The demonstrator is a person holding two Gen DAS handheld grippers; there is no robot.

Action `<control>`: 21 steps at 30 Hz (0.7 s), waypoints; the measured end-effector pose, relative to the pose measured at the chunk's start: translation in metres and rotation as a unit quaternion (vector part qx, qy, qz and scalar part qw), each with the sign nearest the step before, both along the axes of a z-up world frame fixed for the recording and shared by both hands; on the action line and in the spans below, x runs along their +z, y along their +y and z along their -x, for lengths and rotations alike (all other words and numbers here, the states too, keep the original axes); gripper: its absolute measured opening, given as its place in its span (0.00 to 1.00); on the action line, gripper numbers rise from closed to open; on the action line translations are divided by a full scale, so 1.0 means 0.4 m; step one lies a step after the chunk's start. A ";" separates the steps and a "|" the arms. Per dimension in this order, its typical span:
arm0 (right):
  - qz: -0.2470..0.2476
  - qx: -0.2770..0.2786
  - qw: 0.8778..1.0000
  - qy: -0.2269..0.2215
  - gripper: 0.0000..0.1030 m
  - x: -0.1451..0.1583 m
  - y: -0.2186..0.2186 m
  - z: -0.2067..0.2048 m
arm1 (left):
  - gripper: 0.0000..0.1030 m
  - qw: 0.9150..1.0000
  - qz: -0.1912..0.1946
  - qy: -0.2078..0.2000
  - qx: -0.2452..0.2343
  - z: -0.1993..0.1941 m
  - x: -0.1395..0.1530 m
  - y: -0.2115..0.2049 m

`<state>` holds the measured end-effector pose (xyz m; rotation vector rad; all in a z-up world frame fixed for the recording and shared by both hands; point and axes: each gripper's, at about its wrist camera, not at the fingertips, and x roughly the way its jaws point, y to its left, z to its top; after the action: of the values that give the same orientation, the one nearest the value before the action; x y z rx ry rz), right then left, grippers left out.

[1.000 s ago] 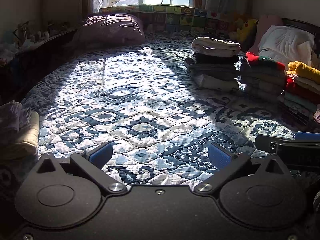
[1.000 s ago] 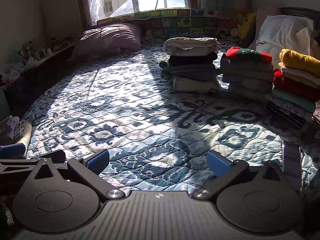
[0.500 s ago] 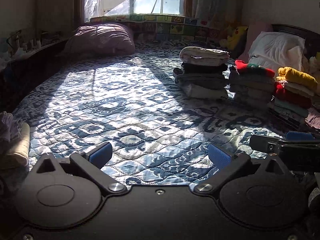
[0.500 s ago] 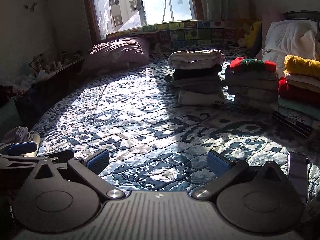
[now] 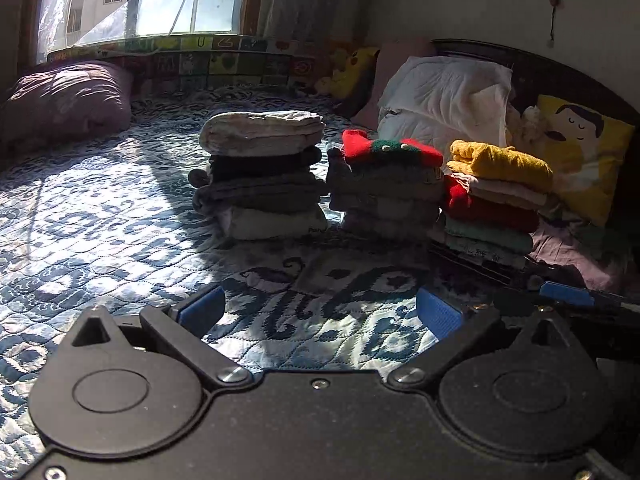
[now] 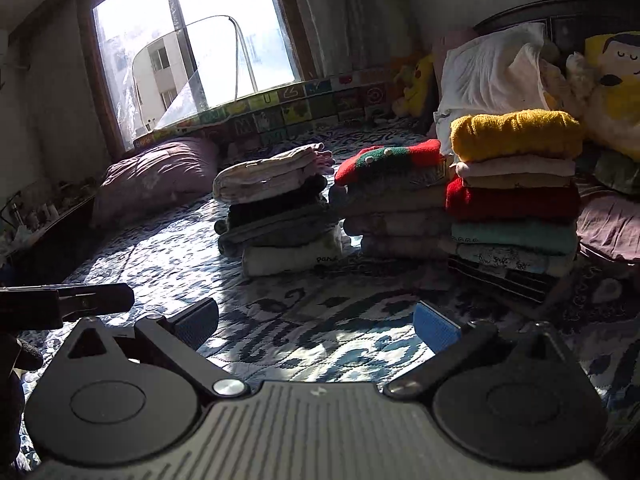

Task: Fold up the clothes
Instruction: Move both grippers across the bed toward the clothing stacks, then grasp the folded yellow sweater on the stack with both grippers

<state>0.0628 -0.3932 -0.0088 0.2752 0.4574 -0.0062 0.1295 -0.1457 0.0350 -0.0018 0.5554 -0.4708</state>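
Three stacks of folded clothes stand on the blue patterned quilt [image 5: 100, 216]. The left stack [image 5: 262, 176] has a cream top layer, the middle stack [image 5: 386, 184] a red and green knit, the right stack [image 5: 494, 196] a yellow knit. The same stacks appear in the right wrist view: cream-topped stack [image 6: 280, 216], red-green-topped stack [image 6: 394, 200], yellow-topped stack [image 6: 516, 192]. My left gripper [image 5: 320, 312] is open over the quilt, nothing between its blue pads. My right gripper [image 6: 316, 322] is open too, also holding nothing. Both hover short of the stacks.
A purple pillow [image 5: 60, 100] lies at the far left under the window [image 6: 200, 40]. White bedding [image 5: 444, 96] and a yellow cartoon cushion [image 5: 580, 152] lean on the dark headboard. The other gripper's tip [image 6: 92, 300] shows at the left edge.
Both grippers have swung to the right and moved closer to the stacks. The folded items at the left edge have left both views. Both jaws stay open.
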 end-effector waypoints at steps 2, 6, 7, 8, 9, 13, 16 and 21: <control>0.013 -0.018 1.000 0.002 1.00 0.011 -0.072 -0.020 | 0.99 0.999 0.011 -0.006 -0.032 -0.044 0.013 -0.075; 0.031 -0.066 0.997 -0.010 1.00 0.032 -0.228 -0.064 | 0.98 0.997 0.043 0.002 -0.071 -0.139 0.022 -0.199; 0.030 -0.080 0.996 -0.015 1.00 0.037 -0.263 -0.074 | 0.95 0.995 0.051 0.003 -0.081 -0.163 0.024 -0.230; 0.030 -0.096 0.995 -0.020 0.99 0.042 -0.309 -0.090 | 0.90 0.994 0.060 0.005 -0.091 -0.186 0.026 -0.261; 0.029 -0.106 0.994 -0.023 0.99 0.046 -0.348 -0.103 | 0.86 0.993 0.068 0.007 -0.100 -0.210 0.028 -0.292; 0.025 -0.124 0.991 -0.038 0.78 0.059 -0.476 -0.155 | 0.54 0.985 0.100 0.015 -0.139 -0.305 0.036 -0.416; 0.020 -0.138 0.989 -0.041 0.63 0.073 -0.552 -0.194 | 0.43 0.978 0.124 0.020 -0.168 -0.376 0.042 -0.509; -0.011 -0.140 0.989 -0.050 0.80 0.082 -0.654 -0.269 | 0.47 0.967 0.162 0.054 -0.189 -0.488 0.043 -0.616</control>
<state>0.1705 -0.6547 0.0241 0.3584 0.3156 -0.2607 0.3248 -0.3922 0.0524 -0.2393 0.5814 -0.9348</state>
